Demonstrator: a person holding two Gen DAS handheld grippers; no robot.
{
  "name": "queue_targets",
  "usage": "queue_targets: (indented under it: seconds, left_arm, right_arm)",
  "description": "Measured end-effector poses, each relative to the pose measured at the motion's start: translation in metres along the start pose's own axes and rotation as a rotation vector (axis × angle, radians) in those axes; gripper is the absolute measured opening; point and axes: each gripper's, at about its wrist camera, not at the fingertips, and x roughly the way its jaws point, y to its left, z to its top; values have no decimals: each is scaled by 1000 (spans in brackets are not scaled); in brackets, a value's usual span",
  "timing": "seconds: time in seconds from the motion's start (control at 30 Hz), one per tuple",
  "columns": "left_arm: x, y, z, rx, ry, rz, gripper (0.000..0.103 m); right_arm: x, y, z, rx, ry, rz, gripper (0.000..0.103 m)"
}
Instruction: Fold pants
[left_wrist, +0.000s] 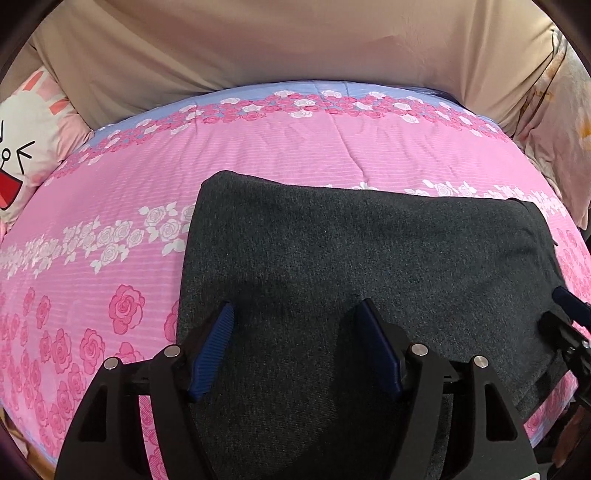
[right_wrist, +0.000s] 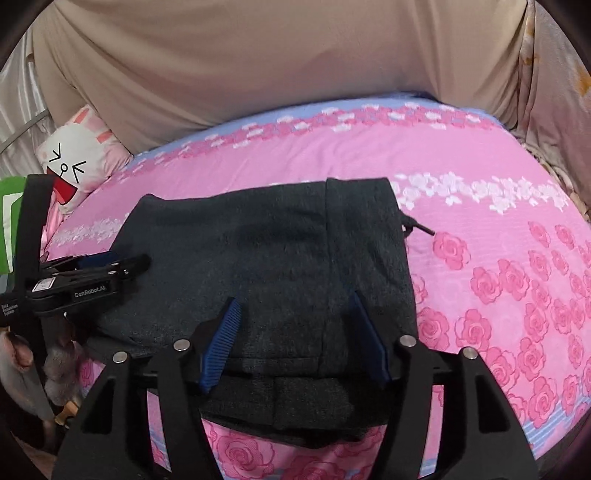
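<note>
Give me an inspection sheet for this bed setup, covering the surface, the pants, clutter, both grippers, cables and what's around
Surface: pink bedspread with a rose print, lightly creased.
Job's things: dark grey pants, folded into a compact stack near the bed's front edge; a drawstring pokes out at the right side.
Clutter: nothing seen on the bedspread besides the pants.
Grippers: left gripper open, jaws apart over the pants, nothing pinched; right gripper open, jaws apart over the pants, nothing pinched.
Cables: nothing seen.
Surroundings: cartoon rabbit pillow at the far left; beige sheet draped behind the bed; floral fabric at the far right.
</note>
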Motion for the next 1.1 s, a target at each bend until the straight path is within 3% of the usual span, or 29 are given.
queue_targets:
  seconds: [0.1,0.27,0.33,0.43,0.53,0.6,0.67,0.73,0.77,0.97,1.07,1.1]
  left_arm:
    - [-2,2,0,-12,3,-7,67]
    - [-24,20,-7,-74,1,-87,68]
    - [-38,40,-13,-131,-4,-152,77]
    - [-47,82,-33,-253,23,-243,78]
    - [-41,107,-51,-351,95,-399,78]
    - [-35,111,-60,-384,121,-482,79]
    - [-36,106,-62,-360,106,-513,79]
    - [-29,97,-62,-361,120,-623,81]
    - [-26,93,-60,-359,115,-644,83]
    - [-3,81,-32,-364,108,-691,86]
    - [4,72,-20,-351,115,-673,85]
    - [4,68,-17,-343,116,-650,80]
  right_arm:
    - [-12,-1,4,39,-10,61,59]
    - [-34,-23,4,121,-43,39,62]
    - [-44,-38,-1,162,-50,33,78]
    - [-44,-63,-15,233,8,48,86]
    - [-29,-80,-33,335,96,183,86]
    - [-24,-80,-39,372,101,274,89]
    - [-19,-77,-39,374,119,371,89]
    - [-14,-71,-36,364,113,431,89]
    - [-9,-67,-33,341,115,437,89]
    - [22,-56,-11,333,111,482,91]
    - [33,-52,-2,340,99,485,91]
    - [36,-49,0,343,96,474,86]
